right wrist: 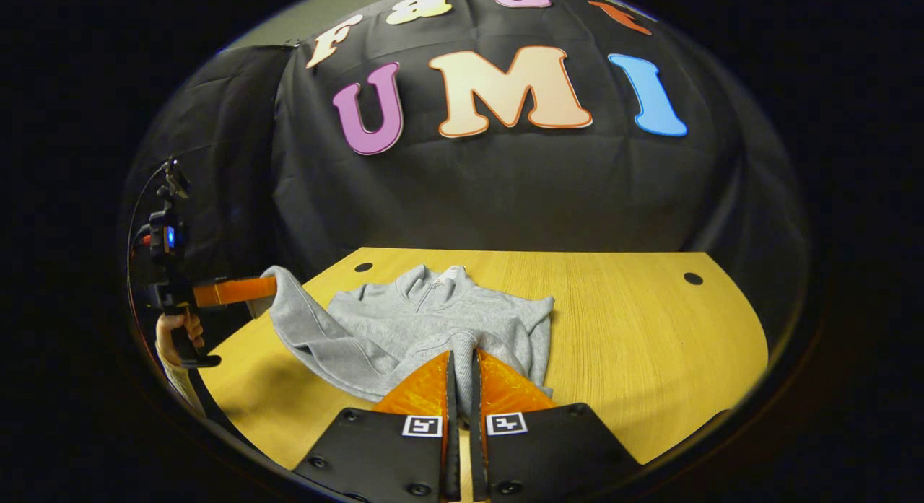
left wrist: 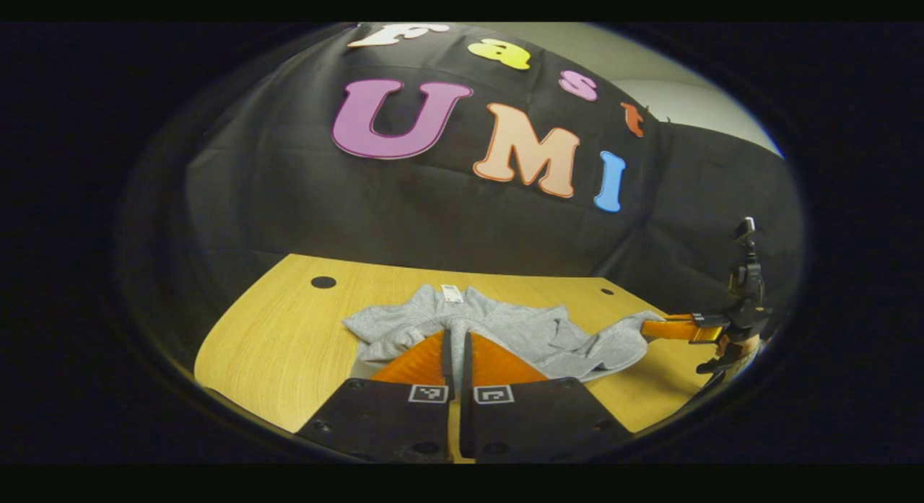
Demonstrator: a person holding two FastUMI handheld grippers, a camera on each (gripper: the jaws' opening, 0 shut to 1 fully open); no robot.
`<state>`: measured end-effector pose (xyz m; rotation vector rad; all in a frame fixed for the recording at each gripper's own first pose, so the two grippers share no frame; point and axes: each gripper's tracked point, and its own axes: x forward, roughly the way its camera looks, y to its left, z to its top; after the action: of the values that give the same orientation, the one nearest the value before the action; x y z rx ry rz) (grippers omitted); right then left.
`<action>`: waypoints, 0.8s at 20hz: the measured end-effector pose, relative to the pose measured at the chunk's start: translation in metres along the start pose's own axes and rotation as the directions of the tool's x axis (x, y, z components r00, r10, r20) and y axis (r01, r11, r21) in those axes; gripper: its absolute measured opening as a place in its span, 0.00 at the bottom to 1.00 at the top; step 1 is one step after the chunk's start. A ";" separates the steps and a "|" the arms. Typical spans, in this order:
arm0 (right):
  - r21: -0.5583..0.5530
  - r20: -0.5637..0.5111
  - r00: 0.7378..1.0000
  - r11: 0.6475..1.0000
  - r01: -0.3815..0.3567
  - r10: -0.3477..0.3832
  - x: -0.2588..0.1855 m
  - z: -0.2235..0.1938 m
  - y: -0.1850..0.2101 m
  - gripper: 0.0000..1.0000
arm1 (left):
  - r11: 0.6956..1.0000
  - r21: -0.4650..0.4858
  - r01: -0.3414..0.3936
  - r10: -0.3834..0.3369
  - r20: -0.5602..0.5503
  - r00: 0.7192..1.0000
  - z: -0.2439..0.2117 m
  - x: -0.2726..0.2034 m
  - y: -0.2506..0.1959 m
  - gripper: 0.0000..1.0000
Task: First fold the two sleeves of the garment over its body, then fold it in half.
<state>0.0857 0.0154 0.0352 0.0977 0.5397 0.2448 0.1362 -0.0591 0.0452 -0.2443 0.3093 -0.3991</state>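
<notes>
A grey garment (right wrist: 426, 322) lay on the wooden table (right wrist: 650, 330), collar toward the booth's black back wall, with one sleeve (right wrist: 303, 322) lifted off toward the table's edge. The left gripper (right wrist: 271, 289), seen in the right gripper view with a hand (right wrist: 177, 337) on its handle, was clamped on that sleeve's cuff. The right gripper (right wrist: 462, 359) had its fingers pressed nearly together over the garment's near edge, though whether cloth was caught between them could not be told.
</notes>
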 end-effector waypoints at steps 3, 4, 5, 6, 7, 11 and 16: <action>0.079 -0.069 0.998 0.997 0.006 0.000 0.032 -0.005 -0.018 0.07 | 0.998 -0.054 -0.043 0.040 -0.059 0.997 -0.014 0.033 0.023 0.00; 0.098 -0.096 0.995 0.995 0.013 -0.004 0.043 -0.012 -0.024 0.08 | 0.995 -0.078 -0.055 0.049 -0.082 0.995 -0.019 0.049 0.031 0.00; 0.106 -0.116 0.993 0.994 0.017 -0.005 0.053 -0.016 -0.027 0.08 | 0.993 -0.095 -0.065 0.055 -0.103 0.993 -0.025 0.058 0.035 0.00; 0.114 -0.139 0.990 0.993 0.026 -0.010 0.061 -0.023 -0.031 0.08 | 0.991 -0.109 -0.078 0.065 -0.119 0.991 -0.030 0.070 0.039 0.00; 0.119 -0.157 0.988 0.992 0.034 -0.016 0.069 -0.027 -0.034 0.08 | 0.990 -0.107 -0.090 0.075 -0.132 0.988 -0.036 0.078 0.042 0.00; 0.126 -0.190 0.981 0.991 0.053 -0.028 0.095 -0.050 -0.054 0.08 | 0.989 -0.094 -0.113 0.097 -0.165 0.982 -0.049 0.095 0.046 0.00; 0.225 -0.179 0.984 0.972 0.064 -0.023 0.109 -0.042 -0.058 0.13 | 0.988 0.003 -0.155 0.154 -0.166 0.974 -0.046 0.108 0.054 0.02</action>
<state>0.1661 -0.0117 -0.0636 0.2914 0.7441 0.1473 0.2334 -0.0639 -0.0391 -0.1951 0.4912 -0.2642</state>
